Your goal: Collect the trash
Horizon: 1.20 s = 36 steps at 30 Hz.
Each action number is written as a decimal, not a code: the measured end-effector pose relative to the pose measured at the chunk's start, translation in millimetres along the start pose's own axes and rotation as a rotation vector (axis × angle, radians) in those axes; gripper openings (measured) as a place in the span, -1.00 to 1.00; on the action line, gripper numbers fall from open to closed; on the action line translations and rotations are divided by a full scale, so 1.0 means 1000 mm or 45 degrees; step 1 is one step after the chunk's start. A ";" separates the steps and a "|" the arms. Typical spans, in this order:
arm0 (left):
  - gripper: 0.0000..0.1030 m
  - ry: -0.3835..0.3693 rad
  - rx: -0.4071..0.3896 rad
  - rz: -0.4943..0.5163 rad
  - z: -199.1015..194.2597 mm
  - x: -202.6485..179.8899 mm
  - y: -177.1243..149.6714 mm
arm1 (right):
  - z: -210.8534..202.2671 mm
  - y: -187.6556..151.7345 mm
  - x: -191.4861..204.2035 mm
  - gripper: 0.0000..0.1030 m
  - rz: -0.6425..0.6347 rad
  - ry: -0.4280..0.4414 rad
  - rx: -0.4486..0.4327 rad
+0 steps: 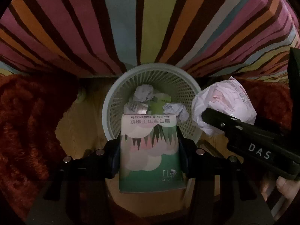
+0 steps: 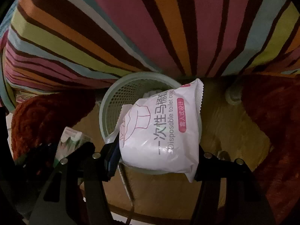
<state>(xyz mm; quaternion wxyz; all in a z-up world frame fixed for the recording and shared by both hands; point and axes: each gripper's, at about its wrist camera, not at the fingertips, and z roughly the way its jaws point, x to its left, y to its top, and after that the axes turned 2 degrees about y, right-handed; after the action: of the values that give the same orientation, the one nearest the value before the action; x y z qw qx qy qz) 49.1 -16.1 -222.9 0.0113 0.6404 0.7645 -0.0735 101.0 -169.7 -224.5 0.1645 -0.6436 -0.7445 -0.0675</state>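
Observation:
A pale green mesh waste basket [image 1: 112, 101] stands on the floor against a striped bed; it also shows in the right wrist view [image 2: 110, 101]. It holds crumpled paper [image 1: 143, 92] and wrappers. My left gripper [image 1: 149, 150] is shut on a green tissue packet [image 1: 150, 150], held above the basket's near rim. My right gripper [image 2: 157, 159] is shut on a white disposable toilet cover packet [image 2: 161, 131], held over the basket's right rim. That packet [image 1: 225, 105] and the right gripper [image 1: 211, 116] show at the right of the left wrist view.
A striped bed cover [image 1: 150, 18] fills the background. Dark red shaggy rugs [image 1: 28, 121] lie left and right of the basket on a wooden floor [image 1: 80, 127]. The left gripper with its green packet [image 2: 71, 140] shows at lower left in the right wrist view.

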 end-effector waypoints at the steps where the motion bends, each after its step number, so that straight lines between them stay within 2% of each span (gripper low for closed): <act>1: -0.04 0.002 0.015 0.000 0.002 0.000 0.000 | 0.002 0.000 0.000 0.10 0.004 0.003 0.010; 12: -0.01 0.028 0.155 0.016 0.023 -0.002 0.000 | 0.023 0.003 0.004 0.13 0.007 0.038 0.117; 13: 0.08 0.024 0.178 0.006 0.026 0.000 0.000 | 0.025 0.004 0.005 0.18 0.008 0.043 0.128; 14: 0.29 0.026 0.199 -0.004 0.028 0.001 0.000 | 0.027 0.004 0.005 0.35 0.009 0.048 0.141; 15: 0.33 0.027 0.207 -0.012 0.030 0.002 0.000 | 0.030 0.004 0.004 0.64 0.013 0.054 0.156; 17: 0.33 0.016 0.221 -0.033 0.032 0.005 0.000 | 0.033 0.004 0.003 0.83 0.021 0.058 0.172; 21: 0.33 0.018 0.252 -0.037 0.037 0.006 -0.001 | 0.035 0.004 0.000 0.84 0.048 0.053 0.188; 28: 0.33 0.014 0.249 -0.031 0.038 0.006 0.000 | 0.030 0.006 -0.013 0.84 0.132 0.062 0.159; 36: 0.33 0.034 0.178 -0.013 0.027 0.002 0.003 | 0.006 0.005 -0.012 0.84 0.144 0.068 0.027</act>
<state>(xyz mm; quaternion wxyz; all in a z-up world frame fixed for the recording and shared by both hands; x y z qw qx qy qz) 49.7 -16.8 -250.6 -0.0440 0.6366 0.7608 -0.1184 106.2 -178.4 -235.0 0.1945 -0.6810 -0.7028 -0.0674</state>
